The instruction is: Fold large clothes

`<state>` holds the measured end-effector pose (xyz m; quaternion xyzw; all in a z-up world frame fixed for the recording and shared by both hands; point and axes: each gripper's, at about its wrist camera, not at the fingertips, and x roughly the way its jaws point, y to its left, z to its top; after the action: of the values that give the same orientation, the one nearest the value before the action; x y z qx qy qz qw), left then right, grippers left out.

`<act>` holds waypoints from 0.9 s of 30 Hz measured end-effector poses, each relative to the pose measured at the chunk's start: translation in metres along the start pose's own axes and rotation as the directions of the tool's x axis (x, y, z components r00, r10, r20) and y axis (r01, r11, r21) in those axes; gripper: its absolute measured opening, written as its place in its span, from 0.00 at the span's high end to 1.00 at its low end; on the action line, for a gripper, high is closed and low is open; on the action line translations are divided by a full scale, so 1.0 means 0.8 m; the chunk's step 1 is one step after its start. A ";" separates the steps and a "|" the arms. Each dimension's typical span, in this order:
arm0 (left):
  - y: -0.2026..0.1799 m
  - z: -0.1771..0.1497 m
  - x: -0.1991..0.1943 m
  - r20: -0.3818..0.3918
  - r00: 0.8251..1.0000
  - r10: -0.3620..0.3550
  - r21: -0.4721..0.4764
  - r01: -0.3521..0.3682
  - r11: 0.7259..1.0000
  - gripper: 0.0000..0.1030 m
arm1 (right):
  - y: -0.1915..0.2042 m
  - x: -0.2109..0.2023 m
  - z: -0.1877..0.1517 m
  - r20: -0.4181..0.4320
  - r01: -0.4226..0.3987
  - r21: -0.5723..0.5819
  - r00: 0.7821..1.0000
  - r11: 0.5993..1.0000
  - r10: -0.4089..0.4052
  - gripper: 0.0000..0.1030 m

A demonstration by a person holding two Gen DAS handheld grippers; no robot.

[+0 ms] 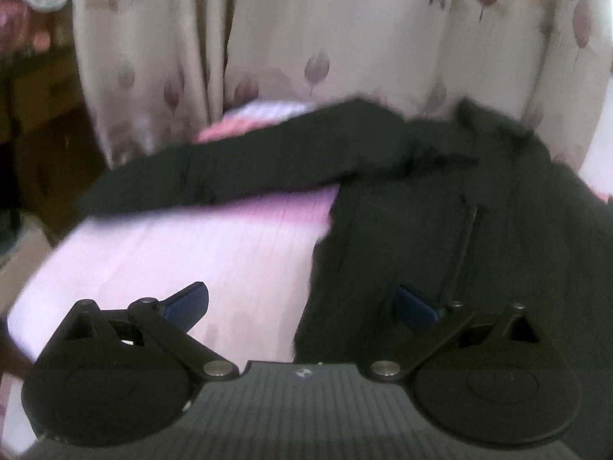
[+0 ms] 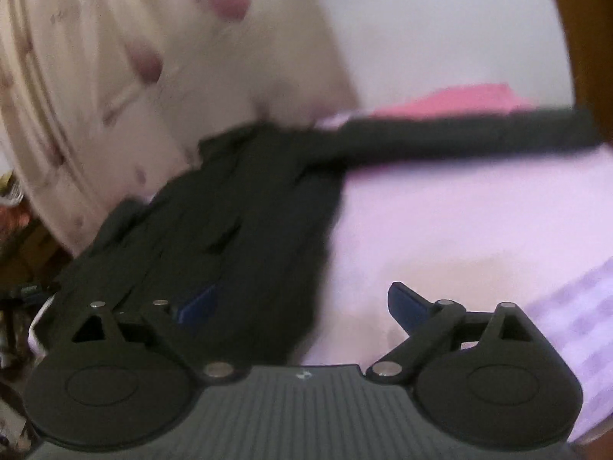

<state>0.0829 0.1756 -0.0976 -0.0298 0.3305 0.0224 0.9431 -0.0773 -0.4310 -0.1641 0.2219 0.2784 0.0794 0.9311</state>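
Jacket (image 1: 440,207), dark and soft, lying spread on the pink sheet (image 1: 199,253), one sleeve (image 1: 214,176) trailing toward frame left.
Looking limp and light, likely sagging when lifted; hem or sleeve cuff seem best holds. Counting one jacket, two grippers: left gripper (image 1: 302,301) and right gripper (image 2: 302,303) both gaping wide, gripping nothing.

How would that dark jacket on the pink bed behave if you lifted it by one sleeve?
The dark jacket would probably droop: its folds look soft. Its sleeve lies flat and limp on the pink bed cover, so the body would likely drag behind.
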 end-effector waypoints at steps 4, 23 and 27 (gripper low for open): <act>0.011 -0.024 0.001 -0.058 0.993 -0.102 -0.090 0.097 0.991 0.09 | 0.025 0.024 -0.025 -0.046 -0.037 0.047 0.998 0.998 0.040 0.07; -0.014 -0.079 -0.088 -0.032 0.978 -0.205 0.037 0.206 0.978 0.75 | 0.046 -0.013 -0.032 -0.133 -0.010 0.073 0.991 0.997 0.020 0.82; -0.011 -0.079 -0.124 0.062 0.991 -0.118 0.075 0.113 0.991 0.42 | 0.020 -0.016 -0.025 -0.133 -0.023 0.193 0.990 0.981 0.050 0.61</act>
<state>-0.0334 0.1599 -0.0848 -0.0143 0.2974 -0.0432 0.9537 -0.0994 -0.4130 -0.1653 0.3092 0.3440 0.0847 0.8825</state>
